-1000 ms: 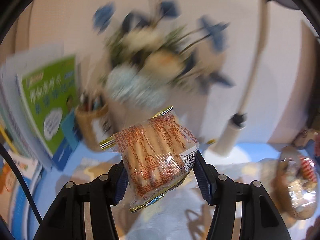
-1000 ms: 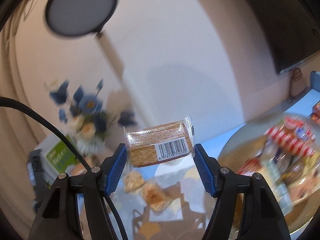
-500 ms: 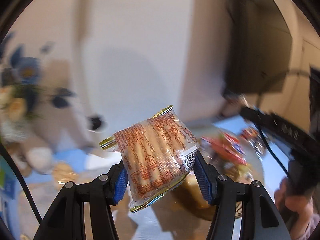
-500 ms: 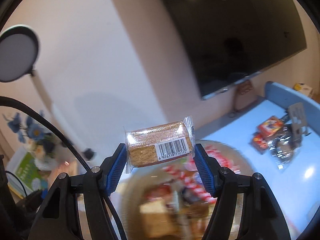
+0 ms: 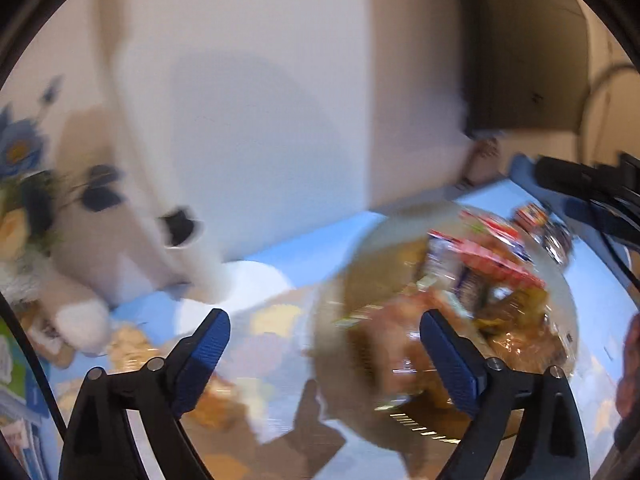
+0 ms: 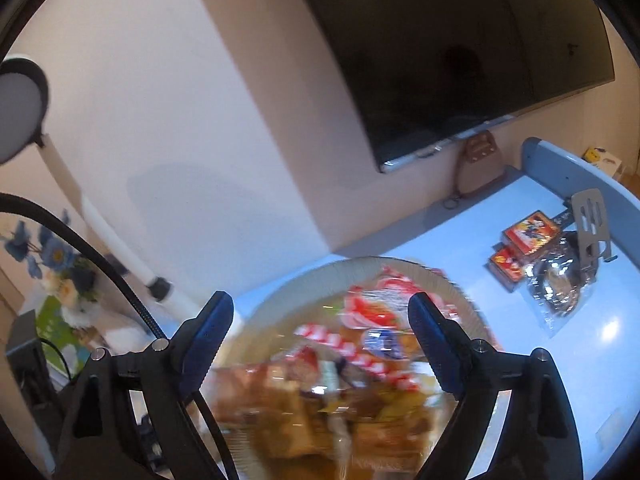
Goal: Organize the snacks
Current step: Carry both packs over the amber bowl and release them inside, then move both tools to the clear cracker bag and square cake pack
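A round woven basket (image 6: 280, 300) full of wrapped snacks (image 6: 360, 360) sits on the blue table, blurred by motion. It also shows in the left wrist view (image 5: 340, 300), at the right. My left gripper (image 5: 324, 344) is open and empty, above the basket's left edge. My right gripper (image 6: 320, 328) is open and empty, right over the basket. Loose snack packets (image 5: 124, 344) lie on the table at the left.
A white lamp stem (image 6: 100, 224) and a blue flower vase (image 6: 60, 272) stand at the back left. A dark TV (image 6: 460, 60) hangs on the wall. Red packets (image 6: 528, 232) and a clear bag (image 6: 556, 288) lie at the far right.
Both grippers opened and let go of their packets: the left one the orange biscuit pack, the right one the barcoded cracker pack. Both views now look down on the basket.
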Demonstrator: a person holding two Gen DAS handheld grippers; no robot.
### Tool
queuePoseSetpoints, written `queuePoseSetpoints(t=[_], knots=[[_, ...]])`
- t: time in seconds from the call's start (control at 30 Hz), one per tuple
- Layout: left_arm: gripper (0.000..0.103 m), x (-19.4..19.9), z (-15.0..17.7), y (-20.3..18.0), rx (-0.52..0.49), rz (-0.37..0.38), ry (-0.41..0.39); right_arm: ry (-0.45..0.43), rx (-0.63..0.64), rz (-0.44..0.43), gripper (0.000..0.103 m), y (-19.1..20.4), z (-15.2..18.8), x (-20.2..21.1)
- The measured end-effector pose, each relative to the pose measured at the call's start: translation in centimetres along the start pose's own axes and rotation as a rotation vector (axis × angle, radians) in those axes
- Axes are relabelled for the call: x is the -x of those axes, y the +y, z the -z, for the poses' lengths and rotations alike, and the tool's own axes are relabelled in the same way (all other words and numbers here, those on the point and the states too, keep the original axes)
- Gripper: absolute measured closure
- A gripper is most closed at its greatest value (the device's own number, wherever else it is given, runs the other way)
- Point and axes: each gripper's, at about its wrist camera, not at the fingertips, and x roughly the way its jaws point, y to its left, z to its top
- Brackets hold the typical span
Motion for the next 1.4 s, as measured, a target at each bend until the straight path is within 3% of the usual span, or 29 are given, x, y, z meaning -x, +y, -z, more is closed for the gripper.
queuePoseSetpoints(t=[0.1, 0.2, 0.3, 0.43, 0.53, 0.7, 0.77, 0.83, 0.87, 0.93, 1.03, 1.13, 1.17, 1.3, 1.4], knots=[[0.003, 1.1, -0.2, 5.0, 0.049, -0.059, -0.022, -0.003, 0.031, -0.068, 0.0, 3.8, 0.6, 0.3], [0.0, 1.2, 0.6, 9.7, 0.057, -0.15, -0.027, -0.01, 0.108, -0.147, 0.0, 8.8, 2.9, 0.2], [0.0, -1.4, 3.1, 14.9, 0.031, -0.232, 0.06, 0.046, 0.186, -0.216, 0.0, 12.9, 6.6, -1.7], [0.0, -5.1, 6.5, 21.2, 0.179, -0.162, 0.19, 0.158, 0.257, -0.28, 0.0, 16.6, 12.0, -6.2], [0.0, -6.7, 8.0, 23.6, 0.278, -0.14, 0.222, 0.243, 0.371, -0.221, 0.0, 18.2, 14.9, -9.6], [0.0, -9.1, 8.2, 23.6, 0.345, -0.079, 0.2, 0.217, 0.547, -0.068, 0.0, 18.8, 16.9, -12.2], [0.0, -10.5, 8.3, 22.7, 0.323, -0.089, 0.211, 0.223, 0.609, -0.021, 0.0, 18.9, 17.3, -13.4], [0.0, -12.4, 8.4, 21.8, 0.293, -0.143, 0.231, 0.197, 0.729, 0.078, 0.0, 19.3, 18.6, -14.7], [0.0, -13.0, 8.7, 21.9, 0.307, -0.131, 0.22, 0.171, 0.768, 0.061, 0.0, 19.3, 19.4, -14.8], [0.0, -13.0, 8.9, 22.6, 0.36, -0.107, 0.19, 0.242, 0.814, 0.114, 0.0, 19.6, 20.5, -16.4], [0.0, -12.9, 8.8, 22.5, 0.36, -0.129, 0.197, 0.286, 0.771, 0.085, 0.0, 18.7, 20.0, -17.1], [0.0, -12.7, 8.7, 22.4, 0.359, -0.129, 0.197, 0.386, 0.615, -0.016, 0.0, 16.4, 18.5, -18.4], [0.0, -12.7, 8.6, 22.3, 0.358, -0.129, 0.197, 0.381, 0.594, -0.035, 0.0, 16.0, 18.2, -18.3], [0.0, -12.6, 8.5, 22.2, 0.357, -0.131, 0.198, 0.367, 0.644, 0.012, 0.0, 16.4, 18.7, -18.3], [0.0, -12.5, 8.7, 22.4, 0.358, -0.131, 0.197, 0.374, 0.628, 0.0, 0.0, 16.0, 18.3, -18.3]])
